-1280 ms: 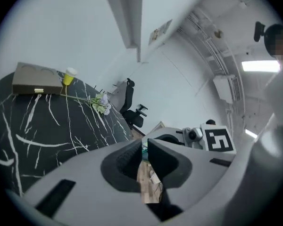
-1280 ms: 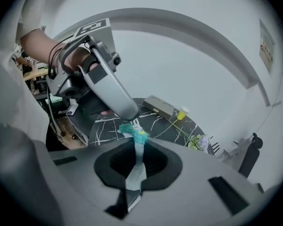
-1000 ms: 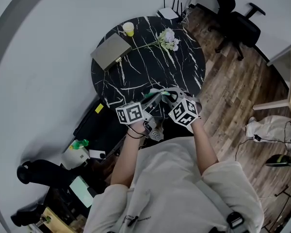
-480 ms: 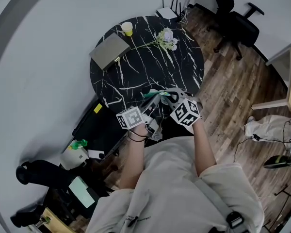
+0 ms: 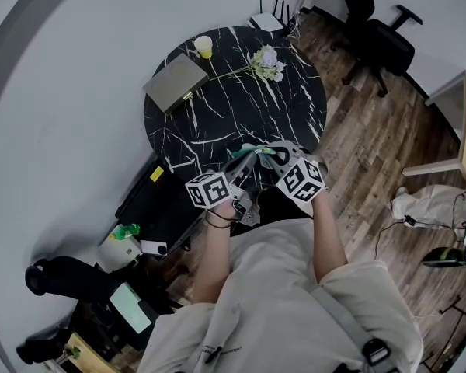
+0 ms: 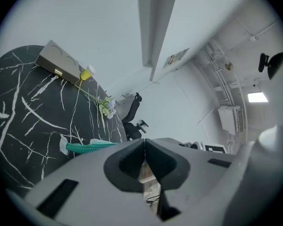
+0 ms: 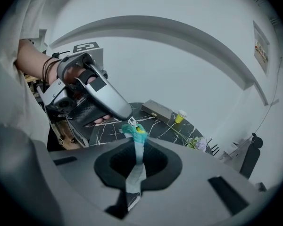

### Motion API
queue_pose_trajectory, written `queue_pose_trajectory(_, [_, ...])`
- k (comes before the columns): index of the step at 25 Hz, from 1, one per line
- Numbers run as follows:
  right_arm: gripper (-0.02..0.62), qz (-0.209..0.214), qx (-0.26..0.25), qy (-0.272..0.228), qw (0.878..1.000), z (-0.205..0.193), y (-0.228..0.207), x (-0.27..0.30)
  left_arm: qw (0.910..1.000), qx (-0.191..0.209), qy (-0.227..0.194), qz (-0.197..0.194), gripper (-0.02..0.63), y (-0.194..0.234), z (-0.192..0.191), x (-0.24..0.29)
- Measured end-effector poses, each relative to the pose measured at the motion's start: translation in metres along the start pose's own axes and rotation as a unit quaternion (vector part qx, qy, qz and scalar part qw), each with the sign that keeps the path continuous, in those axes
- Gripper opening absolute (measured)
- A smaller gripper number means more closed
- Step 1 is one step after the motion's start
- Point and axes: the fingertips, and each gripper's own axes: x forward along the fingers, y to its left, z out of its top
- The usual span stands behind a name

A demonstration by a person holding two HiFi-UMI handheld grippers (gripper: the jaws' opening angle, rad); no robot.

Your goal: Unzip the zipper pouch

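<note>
Right gripper view: right gripper [image 7: 137, 150] clamps the limp, light zipper pouch [image 7: 132, 175]; left gripper [image 7: 123, 112], clenched, sits at its pull tab [image 7: 132, 122].

- Your table [image 5: 234, 119] is round, black marble with white veins.
- A flat grey box [image 5: 175, 82] lies on its far-left part.
- A yellow cup [image 5: 204, 46] stands just beyond the box.
- A flower sprig [image 5: 264, 62] lies right of the box, well apart.
</note>
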Motion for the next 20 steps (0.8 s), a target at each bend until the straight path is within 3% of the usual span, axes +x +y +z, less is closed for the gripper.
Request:
queue_pose_trajectory(7, [0.018, 0.007, 0.003, -0.004, 1.000, 0.001, 0.001, -0.004, 0.9954, 0.082, 0.030, 0.038, 0.025, 0.002, 0.000, -0.003])
queue_pose_trajectory(12, [0.018, 0.015, -0.016, -0.005, 1.000, 0.002, 0.003, -0.008, 0.9859, 0.144, 0.064, 0.054, 0.026, -0.001, -0.003, -0.005])
queue_pose_trajectory(20, [0.018, 0.028, -0.026, -0.001, 0.999, 0.002, 0.001, -0.014, 0.9817, 0.163, 0.082, 0.057, 0.026, 0.001, -0.006, -0.008])
